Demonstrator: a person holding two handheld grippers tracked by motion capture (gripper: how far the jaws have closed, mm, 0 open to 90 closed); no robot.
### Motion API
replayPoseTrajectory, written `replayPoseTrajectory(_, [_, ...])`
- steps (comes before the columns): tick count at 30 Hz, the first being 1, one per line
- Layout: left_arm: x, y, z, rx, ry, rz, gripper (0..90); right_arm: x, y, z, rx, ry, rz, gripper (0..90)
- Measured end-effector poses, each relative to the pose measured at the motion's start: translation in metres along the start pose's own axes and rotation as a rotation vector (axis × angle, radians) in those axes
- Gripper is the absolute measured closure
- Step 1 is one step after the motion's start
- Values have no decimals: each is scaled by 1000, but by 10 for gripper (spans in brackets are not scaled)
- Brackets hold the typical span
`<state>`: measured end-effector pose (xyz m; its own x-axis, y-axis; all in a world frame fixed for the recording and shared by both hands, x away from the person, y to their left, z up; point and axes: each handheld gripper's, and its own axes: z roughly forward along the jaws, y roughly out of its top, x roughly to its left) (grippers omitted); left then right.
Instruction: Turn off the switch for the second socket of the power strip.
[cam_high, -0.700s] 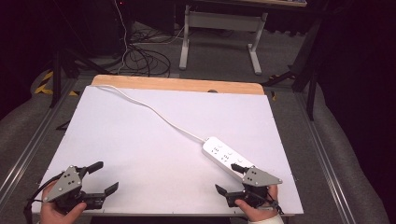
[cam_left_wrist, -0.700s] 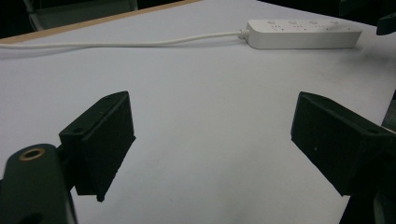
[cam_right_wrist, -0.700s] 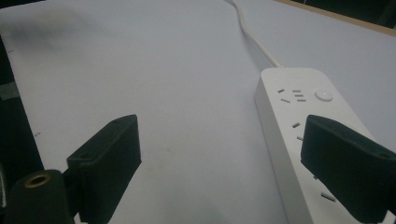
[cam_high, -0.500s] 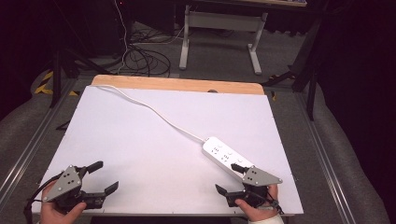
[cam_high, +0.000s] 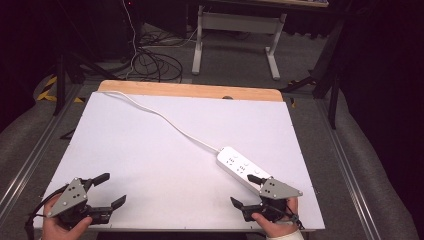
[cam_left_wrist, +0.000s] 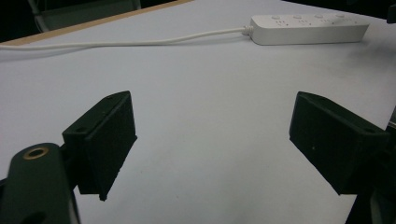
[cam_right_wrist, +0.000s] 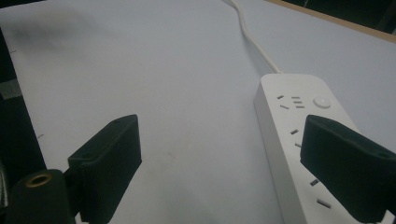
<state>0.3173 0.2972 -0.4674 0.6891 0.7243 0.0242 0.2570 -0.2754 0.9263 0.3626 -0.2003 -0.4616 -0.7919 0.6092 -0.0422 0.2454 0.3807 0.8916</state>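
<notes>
A white power strip (cam_high: 240, 167) lies on the white table (cam_high: 150, 160) toward the front right, its white cord (cam_high: 160, 116) running to the back left corner. My right gripper (cam_high: 248, 191) is open at the front right edge, one jaw hanging over the strip's near end. In the right gripper view the strip (cam_right_wrist: 292, 135) runs under the right jaw. My left gripper (cam_high: 110, 190) stands open at the front left with nothing between its jaws. The left gripper view has the strip (cam_left_wrist: 308, 29) far off at the top right, and the cord (cam_left_wrist: 116, 43) leading left.
A wooden strip (cam_high: 190, 90) borders the table's far edge. Metal rails (cam_high: 30, 160) run along both sides. Behind the table stand a white desk frame (cam_high: 235, 30) and loose cables (cam_high: 150, 62) on the floor.
</notes>
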Motion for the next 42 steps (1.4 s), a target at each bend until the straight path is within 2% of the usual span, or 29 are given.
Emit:
replayPoseTrajectory(3, [0,0,0,3,-2,6,155,-1,5,-2,20,-4,-23,153])
replayPoseTrajectory(12, [1,-2,0,27,-6,-11,167,-3,18,-3,14,5,-22,170])
replayPoseTrajectory(17, [0,-1,-1,33,3,7,168,-5,25,-2,18,5,-28,187])
replayPoseTrajectory(25, [-1,-1,-1,42,-3,2,185,-8,33,1,13,2,-26,189])
replayPoseTrajectory(27, [-1,-1,-1,38,0,5,185,-9,35,1,12,3,-34,222])
replayPoseTrajectory(28, [-2,-1,-1,40,0,6,185,-9,36,2,29,28,-44,357])
replayPoseTrajectory(29, [-2,-1,-1,38,0,8,185,-9,36,2,31,36,-48,413])
replayPoseTrajectory(30, [-2,-1,-1,36,-2,9,185,-9,36,2,31,36,-48,413])
replayPoseTrajectory(32, [-2,-1,-1,36,-13,5,183,-10,37,1,41,56,-50,542])
replayPoseTrajectory(35, [-2,-2,-1,40,-11,11,183,-15,42,-2,36,51,-51,665])
replayPoseTrajectory(36, [-2,-2,-1,38,-11,11,183,-18,45,-2,37,67,-54,740])
replayPoseTrajectory(37, [-2,-2,-1,40,-9,9,183,-18,45,-2,37,67,-54,740])
replayPoseTrajectory(38, [-2,-2,-1,40,-7,10,183,-21,48,-1,43,73,-58,805])
replayPoseTrajectory(42, [-3,-2,-1,45,-2,16,191,-27,53,1,52,63,-50,880])
